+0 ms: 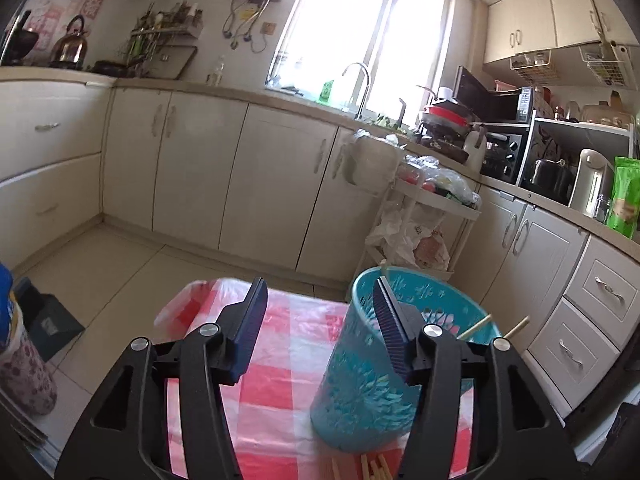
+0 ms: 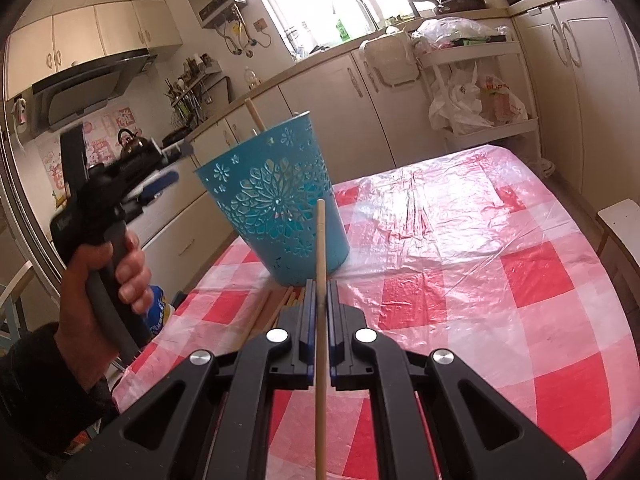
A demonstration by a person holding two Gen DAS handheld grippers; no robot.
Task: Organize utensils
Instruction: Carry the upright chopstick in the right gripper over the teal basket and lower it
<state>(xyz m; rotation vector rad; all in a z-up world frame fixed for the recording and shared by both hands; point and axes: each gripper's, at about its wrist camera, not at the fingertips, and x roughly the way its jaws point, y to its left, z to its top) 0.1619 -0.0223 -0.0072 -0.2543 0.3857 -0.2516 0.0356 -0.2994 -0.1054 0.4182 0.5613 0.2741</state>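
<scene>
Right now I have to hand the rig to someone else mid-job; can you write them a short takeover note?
Left gripper: open, nothing between the pads, hanging beside the rim of the teal holder.
Right gripper: shut on one chopstick, its tip pointing up toward the holder.
Holder stands tilted on the red checked tablecloth.
Done: at least one stick already pokes out of the holder; the left wrist view shows more stick ends at its rim.
Left: drop in the held chopstick, then the loose chopsticks lying on the cloth at the holder's base.
</scene>
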